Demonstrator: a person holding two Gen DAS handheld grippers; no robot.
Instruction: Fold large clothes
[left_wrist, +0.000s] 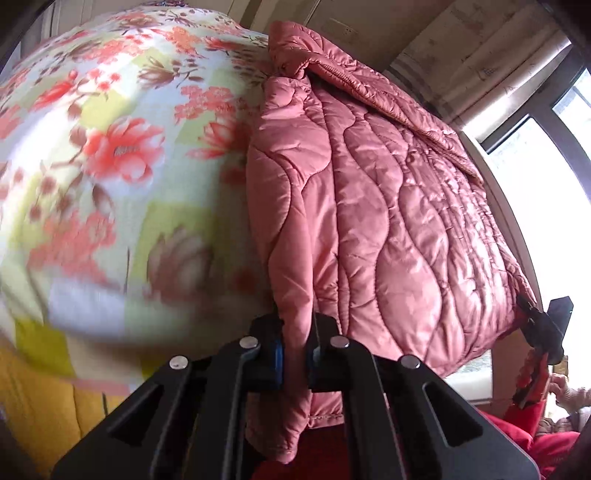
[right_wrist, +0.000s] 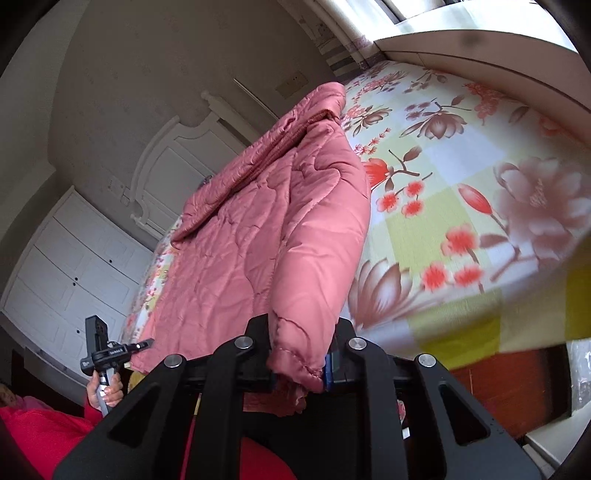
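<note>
Nearest the lens, the left gripper (left_wrist: 295, 350) is clamped on the near hem of the pink quilted coat (left_wrist: 369, 203), and the right gripper (right_wrist: 303, 363) pinches another corner. The coat lies on the floral bedspread (right_wrist: 461, 184). A fold appears to be starting; next, both corners likely need carrying together across the coat.

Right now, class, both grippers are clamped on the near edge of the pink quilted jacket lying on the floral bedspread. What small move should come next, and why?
Probably lift both corners together and carry them toward the far end. The left gripper and right gripper each pinch the near hem of the pink quilted jacket, whose body lies spread across the floral bedspread, ready to fold over.
</note>
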